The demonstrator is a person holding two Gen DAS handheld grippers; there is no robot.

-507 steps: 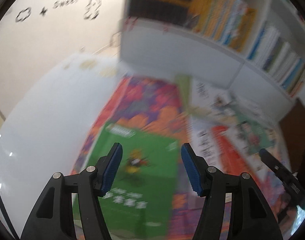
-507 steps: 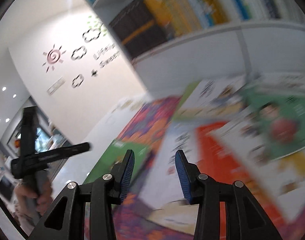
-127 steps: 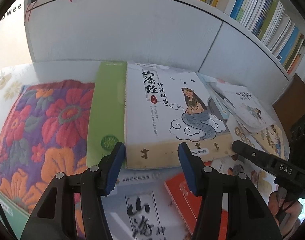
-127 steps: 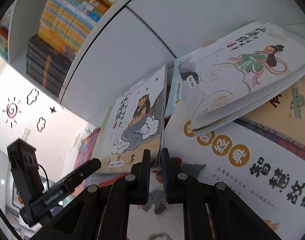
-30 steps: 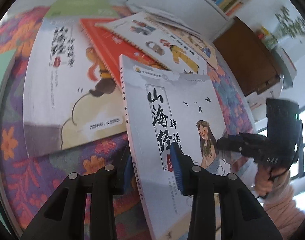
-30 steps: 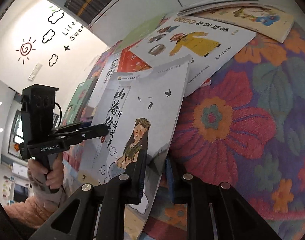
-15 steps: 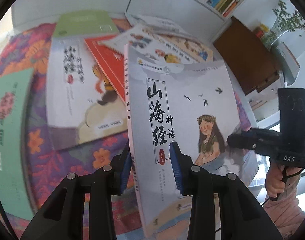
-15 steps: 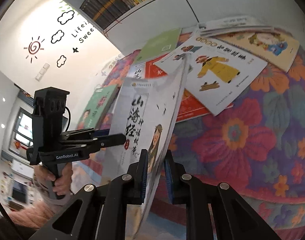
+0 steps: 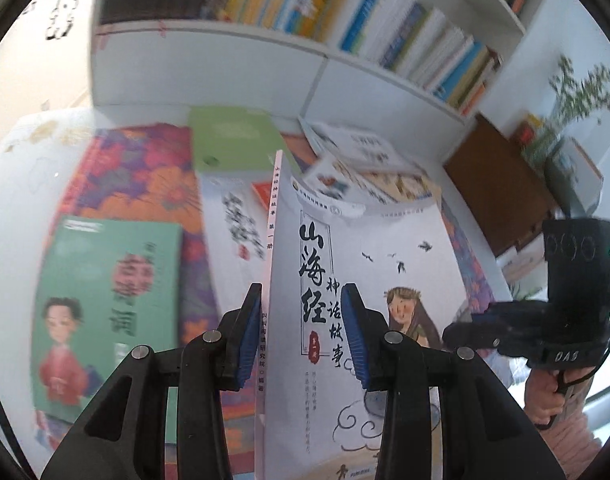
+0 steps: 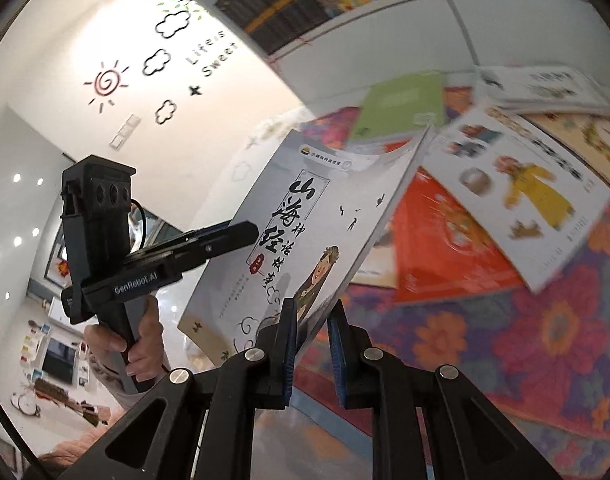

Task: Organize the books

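A grey-white book (image 9: 369,264) with black brush lettering and a long-haired girl on its cover stands upright in the air above the flowered cloth (image 9: 145,168). My left gripper (image 9: 303,336) is shut on it near the pink spine, one blue pad behind it and one on the cover. In the right wrist view the same book (image 10: 305,216) tilts over the cloth, and my right gripper (image 10: 313,346) is shut on its lower edge. The left gripper (image 10: 241,234) shows there at the book's spine side; the right gripper (image 9: 461,334) shows in the left wrist view at the opposite edge.
Loose books lie flat on the cloth: a green one (image 9: 105,300), a pale green one (image 9: 233,140), a red one (image 10: 437,248), and a white one (image 10: 525,200) with a yellow-robed figure. A filled white bookshelf (image 9: 345,32) rises behind. A brown cabinet (image 9: 501,184) stands right.
Both grippers have risen with the grey-white book, which now stands more upright and clear of the cloth. The bookshelf has come into the left wrist view.
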